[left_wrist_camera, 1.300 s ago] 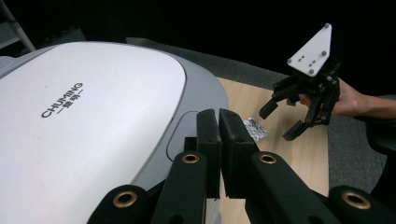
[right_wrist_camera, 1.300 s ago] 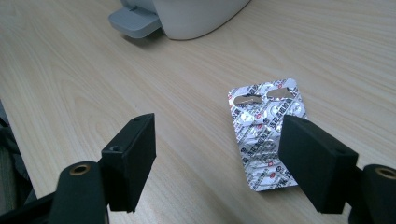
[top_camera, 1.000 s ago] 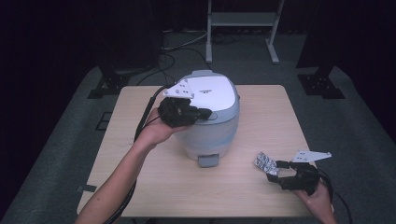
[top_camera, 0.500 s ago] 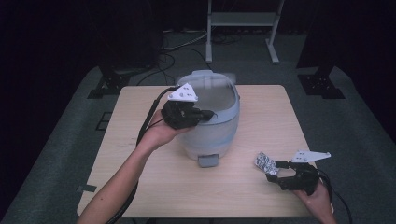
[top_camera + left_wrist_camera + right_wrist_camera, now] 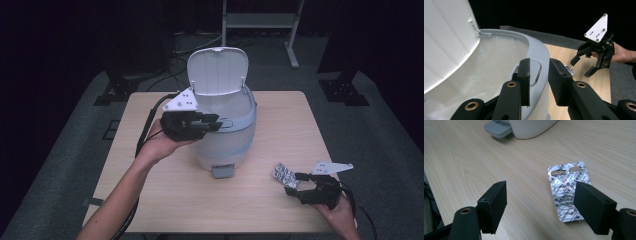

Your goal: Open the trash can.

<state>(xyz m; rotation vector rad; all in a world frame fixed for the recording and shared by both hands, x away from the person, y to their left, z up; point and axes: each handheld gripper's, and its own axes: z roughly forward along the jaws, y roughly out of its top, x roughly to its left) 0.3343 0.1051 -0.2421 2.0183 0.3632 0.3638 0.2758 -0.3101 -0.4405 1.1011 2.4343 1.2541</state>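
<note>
- Fingers of the left gripper sit left of centre in the high view, at the front rim of the bin; in the left gripper view they stand narrowly parted with nothing between them, level with the oval latch button on the grey rim
- Centre of the frame: the bin's lid stands upright at the back and the pale inside is bare, so my judgement is that the opening is done and the step in hand is getting the blister pack into it
- To do that well, the left gripper should draw back toward the lower left of the frame, clear of the mouth, without knocking the lid forward
- Lower right of the frame: the blister pack lies flat on the surface, near the bin's foot pedal but apart from it
- Right gripper is just beside the pack; in the right gripper view its fingers are spread wide and empty, one over bare wood, the other over the pack's near corner
- A flat foil sheet gives little to pinch, so I would tilt one finger under a long edge, close gently, and check the hold before lifting
- Carry it high over the rim, since a thin sheet may slip or twist
</note>
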